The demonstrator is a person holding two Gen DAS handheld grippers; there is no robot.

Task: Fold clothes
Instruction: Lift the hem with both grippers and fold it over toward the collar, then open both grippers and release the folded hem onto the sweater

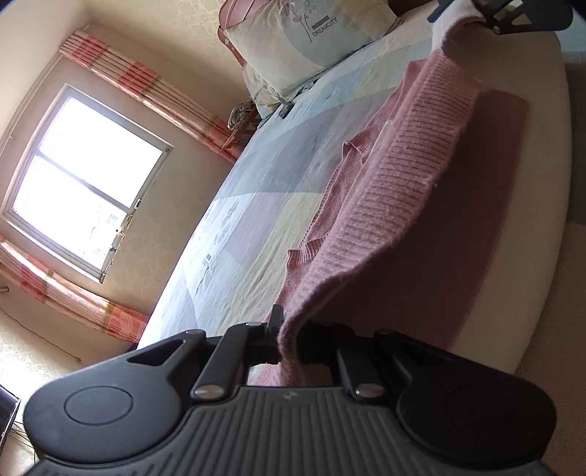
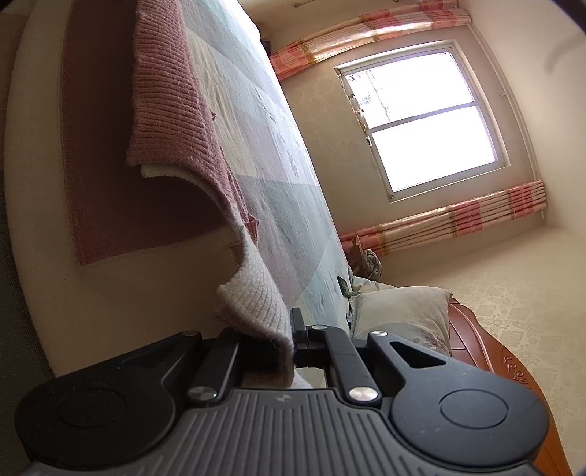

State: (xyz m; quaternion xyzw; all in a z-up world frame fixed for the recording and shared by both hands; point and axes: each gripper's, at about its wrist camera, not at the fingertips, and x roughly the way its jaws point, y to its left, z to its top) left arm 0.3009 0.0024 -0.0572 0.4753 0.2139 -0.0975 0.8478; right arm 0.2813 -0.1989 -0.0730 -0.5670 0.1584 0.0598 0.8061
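A pink knit sweater (image 1: 395, 190) with a white ribbed band lies partly on the bed, its near edge lifted off the sheet. My left gripper (image 1: 289, 340) is shut on the pink hem at the bottom of the left wrist view. At that view's top right the right gripper (image 1: 494, 18) holds the far white corner. In the right wrist view my right gripper (image 2: 289, 344) is shut on the white ribbed band (image 2: 256, 304), and the pink sweater (image 2: 164, 110) stretches away from it, hanging above the bed. A sleeve cuff (image 1: 304, 252) rests on the sheet.
The bed has a pastel patchwork sheet (image 1: 238, 227) and a cream mattress edge (image 1: 531, 219). A pillow (image 1: 311, 40) leans on the wooden headboard (image 2: 512, 359). A bright window (image 1: 84, 179) with pink striped curtains (image 1: 146, 84) is on the wall beyond the bed.
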